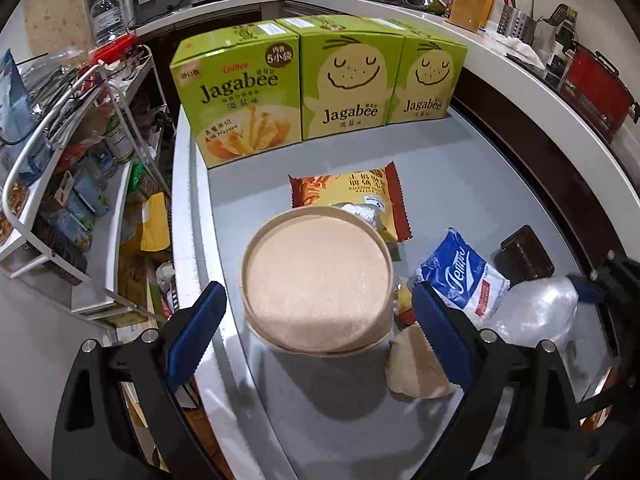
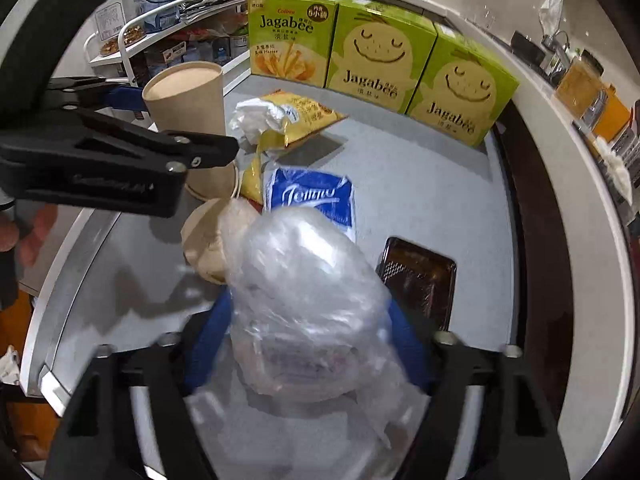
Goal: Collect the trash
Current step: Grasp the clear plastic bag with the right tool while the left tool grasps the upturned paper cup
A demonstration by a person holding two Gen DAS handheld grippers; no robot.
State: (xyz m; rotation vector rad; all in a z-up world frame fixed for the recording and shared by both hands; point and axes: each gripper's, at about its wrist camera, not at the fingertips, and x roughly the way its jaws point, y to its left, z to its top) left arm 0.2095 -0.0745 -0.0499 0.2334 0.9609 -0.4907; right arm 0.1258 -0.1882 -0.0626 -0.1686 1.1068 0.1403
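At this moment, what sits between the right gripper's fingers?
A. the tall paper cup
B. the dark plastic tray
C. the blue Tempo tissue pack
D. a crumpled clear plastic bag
D: in the right wrist view the crumpled clear plastic bag fills the gap of the right gripper, while the Tempo tissue pack, paper cup and dark plastic tray sit apart on the table.

Right gripper (image 2: 310, 344) has its blue pads clamped on a crumpled clear plastic bag (image 2: 304, 292) over the grey table (image 2: 420, 200). Left gripper (image 2: 160, 120) reaches in from the left, straddling an upright paper cup (image 2: 188, 96). Past the bag: a blue Tempo tissue pack (image 2: 310, 198), a yellow snack wrapper (image 2: 304, 118), a dark tray (image 2: 420, 280), and 3 green Jagabee boxes (image 2: 380, 56) at the back.
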